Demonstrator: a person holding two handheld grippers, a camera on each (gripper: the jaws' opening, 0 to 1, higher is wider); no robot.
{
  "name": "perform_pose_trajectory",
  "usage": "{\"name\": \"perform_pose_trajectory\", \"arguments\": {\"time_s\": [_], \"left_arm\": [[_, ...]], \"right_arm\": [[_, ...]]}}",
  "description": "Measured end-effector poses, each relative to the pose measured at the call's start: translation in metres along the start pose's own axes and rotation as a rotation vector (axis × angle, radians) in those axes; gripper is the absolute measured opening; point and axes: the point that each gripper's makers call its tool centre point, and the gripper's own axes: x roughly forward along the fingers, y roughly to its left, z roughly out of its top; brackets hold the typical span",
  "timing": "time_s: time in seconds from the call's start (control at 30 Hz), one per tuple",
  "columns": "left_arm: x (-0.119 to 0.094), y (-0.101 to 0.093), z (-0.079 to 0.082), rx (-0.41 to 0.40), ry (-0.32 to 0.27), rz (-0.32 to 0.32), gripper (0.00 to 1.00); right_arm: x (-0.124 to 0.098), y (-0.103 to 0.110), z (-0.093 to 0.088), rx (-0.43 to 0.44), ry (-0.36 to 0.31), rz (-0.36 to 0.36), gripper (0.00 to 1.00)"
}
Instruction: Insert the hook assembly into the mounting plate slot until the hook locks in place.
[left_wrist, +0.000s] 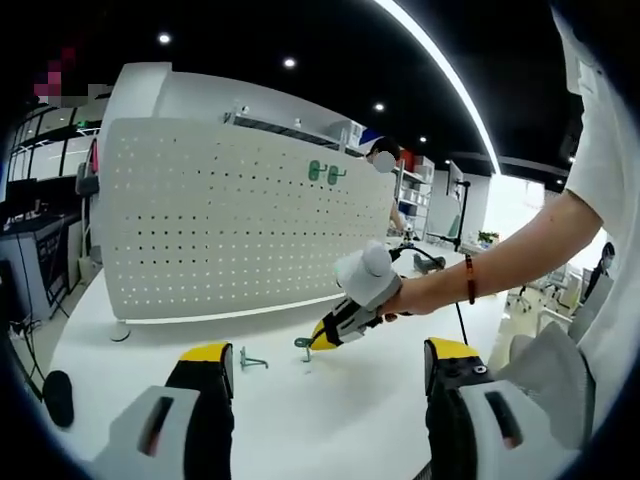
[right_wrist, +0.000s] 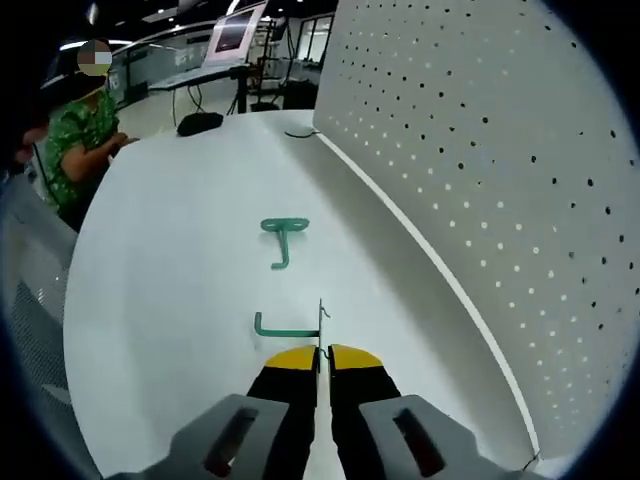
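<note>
Smooth white tabletop (left_wrist: 330, 410), matte, w/ a tall white pegboard panel (left_wrist: 230, 225) standing along its far edge; panel is flat sheet w/ regular rows of small round holes. 1 green hook assembly (left_wrist: 326, 173) is already mounted near the panel's top right corner.

Left gripper (left_wrist: 325, 375): 2 black jaws w/ yellow tips, wide apart, nothing between them, above the near edge of the tabletop.

Right gripper (right_wrist: 321, 358): yellow-tipped jaws pressed together on the thin plate end of a green hook (right_wrist: 287, 327), an L-shaped wire piece lying low at the tabletop; can't tell if it's lifted clear. In the left gripper view the same gripper (left_wrist: 322, 338) comes in from the right, held by a hand (left_wrist: 420, 292), w/ the hook (left_wrist: 303, 345) at its tip.

A 2nd green hook (right_wrist: 283, 238), T-shaped w/ a flat crossbar, lies loose on the tabletop just beyond, nearer the panel's base edge; in the left gripper view it (left_wrist: 250, 359) sits beside the left jaw.
</note>
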Motion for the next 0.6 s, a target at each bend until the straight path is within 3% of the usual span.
{"name": "perform_pose_trajectory", "arguments": {"time_s": [0.23, 0.6], "left_arm": [[0.002, -0.004, 0.007, 0.001, -0.024, -0.009, 0.81], [0.000, -0.013, 0.014, -0.005, -0.042, -0.023, 0.82]], "right_arm": [[-0.009, -0.001, 0.007, 0.025, -0.040, -0.028, 0.02], [-0.034, 0.000, 0.031, 0.109, -0.167, -0.080, 0.02]]}}
